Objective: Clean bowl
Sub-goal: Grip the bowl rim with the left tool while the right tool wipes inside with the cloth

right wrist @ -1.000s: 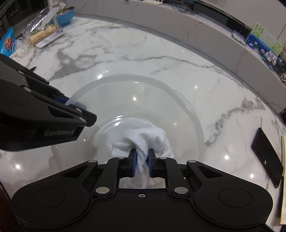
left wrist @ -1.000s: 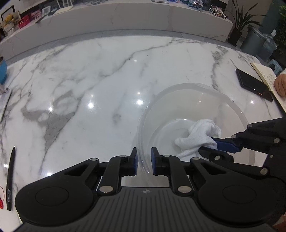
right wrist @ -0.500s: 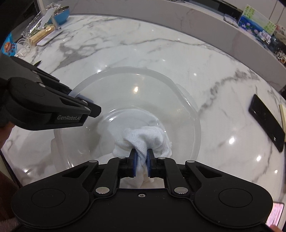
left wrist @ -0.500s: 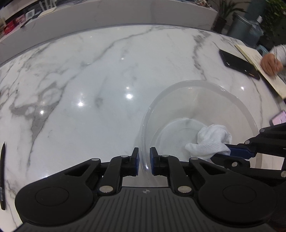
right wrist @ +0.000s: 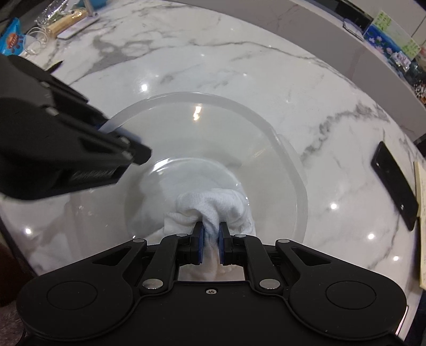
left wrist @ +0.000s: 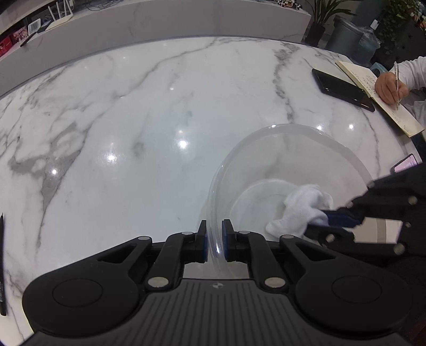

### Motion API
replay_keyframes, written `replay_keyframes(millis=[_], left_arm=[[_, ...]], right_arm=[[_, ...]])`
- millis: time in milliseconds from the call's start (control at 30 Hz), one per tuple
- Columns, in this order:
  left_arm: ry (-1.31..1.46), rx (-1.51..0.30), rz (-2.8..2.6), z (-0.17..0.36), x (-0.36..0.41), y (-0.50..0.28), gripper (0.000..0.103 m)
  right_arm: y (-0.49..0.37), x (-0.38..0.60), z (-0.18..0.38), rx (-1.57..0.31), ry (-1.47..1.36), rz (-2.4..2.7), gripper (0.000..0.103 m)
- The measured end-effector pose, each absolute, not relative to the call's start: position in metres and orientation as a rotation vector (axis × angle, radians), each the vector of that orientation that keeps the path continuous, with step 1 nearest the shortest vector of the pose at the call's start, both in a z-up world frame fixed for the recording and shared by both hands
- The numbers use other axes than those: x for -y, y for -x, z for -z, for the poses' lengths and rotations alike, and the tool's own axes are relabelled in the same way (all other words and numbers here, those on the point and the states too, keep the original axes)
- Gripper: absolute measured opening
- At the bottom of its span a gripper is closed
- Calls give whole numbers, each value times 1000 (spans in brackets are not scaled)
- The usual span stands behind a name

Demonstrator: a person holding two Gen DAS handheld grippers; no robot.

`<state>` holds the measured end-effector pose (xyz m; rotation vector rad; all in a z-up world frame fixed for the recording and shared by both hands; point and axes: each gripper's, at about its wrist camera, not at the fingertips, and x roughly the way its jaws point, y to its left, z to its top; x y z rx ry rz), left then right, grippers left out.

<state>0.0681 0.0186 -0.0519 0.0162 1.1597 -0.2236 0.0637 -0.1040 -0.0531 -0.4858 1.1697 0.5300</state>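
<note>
A clear plastic bowl [left wrist: 290,170] stands on the white marble desk [left wrist: 133,119], toward the desk's near right corner as the left wrist view frames it. The left gripper [left wrist: 214,239] has its jaws clenched on the bowl's near rim, one blue pad inside the wall and one outside. Inside the bowl a crumpled white cloth [right wrist: 213,207] lies against the bottom, and the right gripper [right wrist: 211,242] has its jaws clamped on a bunched fold of it.

The left wrist view shows the right gripper [left wrist: 332,221] from the side, reaching in over the bowl's right rim with the cloth [left wrist: 303,210] at its tip; that part is blurred. It alone shows a person's hand [left wrist: 388,86] with a pen over an open notebook [left wrist: 380,93] at the desk's far right edge, and a dark phone [left wrist: 343,89] lying just beside the notebook. A lit phone screen [left wrist: 404,166] peeks out at the right edge.

The right wrist view alone shows the pinch on the cloth head-on, and the left gripper [right wrist: 114,130] as a blurred black body on the bowl's [right wrist: 266,127] left rim. Only this view shows the clutter at the desk's far left corner: a blue packet [right wrist: 10,41] and a pale roll [right wrist: 68,20]. The dark phone [right wrist: 394,183] appears here at the right edge.
</note>
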Motion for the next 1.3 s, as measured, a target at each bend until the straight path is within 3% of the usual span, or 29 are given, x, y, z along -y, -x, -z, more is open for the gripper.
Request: replay_keyframes(millis=[533,1300], left_arm=[[29,-1179,198,52,-27,-70,7],[18,-1197,178,56,-30,-71,8]], right_arm=[[-51,86,49,-1133,419,-778,9],[-62,96,54,-1069,532,-591,9]])
